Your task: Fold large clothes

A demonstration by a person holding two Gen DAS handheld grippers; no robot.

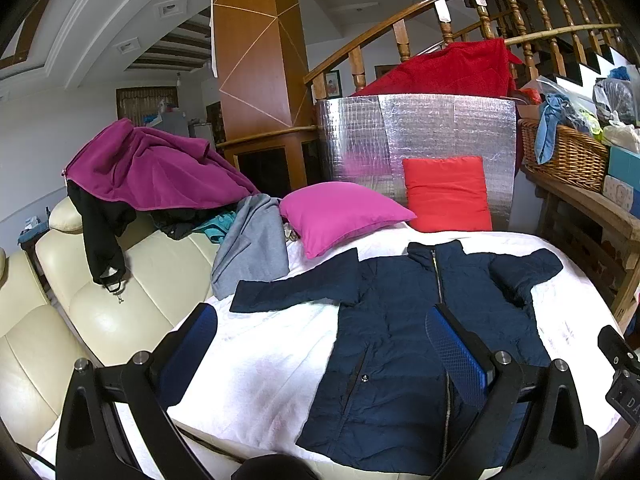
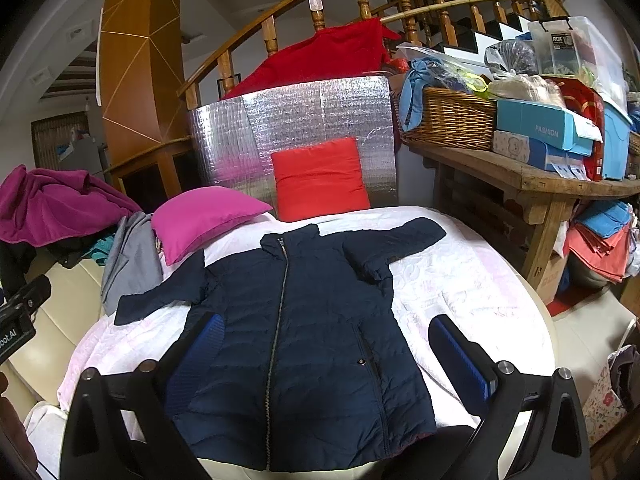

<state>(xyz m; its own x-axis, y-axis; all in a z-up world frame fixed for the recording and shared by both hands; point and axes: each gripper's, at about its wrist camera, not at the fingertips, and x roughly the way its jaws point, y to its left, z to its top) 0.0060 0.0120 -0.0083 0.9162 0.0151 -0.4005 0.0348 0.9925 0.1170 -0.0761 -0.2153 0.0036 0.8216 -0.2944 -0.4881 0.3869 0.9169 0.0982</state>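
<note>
A navy quilted jacket (image 1: 400,344) (image 2: 304,336) lies flat and zipped on a white quilted cover (image 1: 260,360) (image 2: 472,292), collar away from me, both sleeves spread out sideways. My left gripper (image 1: 320,320) hovers open above the jacket's left half and the bare cover, holding nothing. My right gripper (image 2: 324,328) is open too, hanging over the jacket's lower body, its blue pads apart and free of cloth. The right gripper's body shows at the right edge of the left wrist view.
A pink pillow (image 1: 340,216) (image 2: 200,216) and a red pillow (image 1: 446,194) (image 2: 320,180) lie beyond the collar against a silver foil panel (image 2: 300,120). A cream sofa (image 1: 104,320) at left carries purple, black and grey clothes. A wooden bench (image 2: 540,188) with a basket and boxes stands at right.
</note>
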